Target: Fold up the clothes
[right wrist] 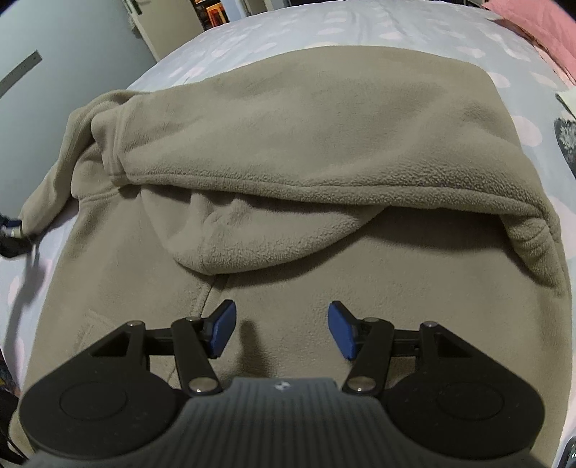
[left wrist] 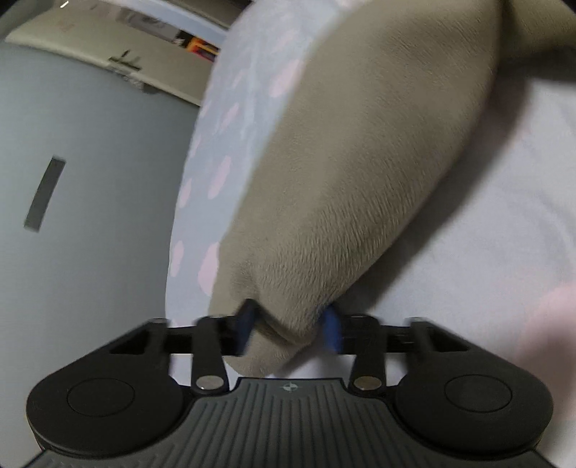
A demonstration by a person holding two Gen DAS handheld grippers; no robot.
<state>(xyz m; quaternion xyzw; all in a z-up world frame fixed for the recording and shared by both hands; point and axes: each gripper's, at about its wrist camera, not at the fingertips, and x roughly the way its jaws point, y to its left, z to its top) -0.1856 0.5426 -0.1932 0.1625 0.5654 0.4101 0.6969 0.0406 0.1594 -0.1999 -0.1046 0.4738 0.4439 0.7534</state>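
Grey-brown fleece garment point(right wrist: 288, 144) spread on bed, directly ahead of and beneath right tongs point(right wrist: 281, 331), upper part folded over lower part. One sleeve end point(left wrist: 288, 324) reaching into left tongs point(left wrist: 289, 329), gripped between blue pads point(left wrist: 333, 329). Right tongs released, pads apart, nothing between, hovering above the fleece. Spotted bedsheet point(left wrist: 216, 162) beside and beyond left tongs. Pink cloth point(right wrist: 540, 32) far ahead, right of right tongs.
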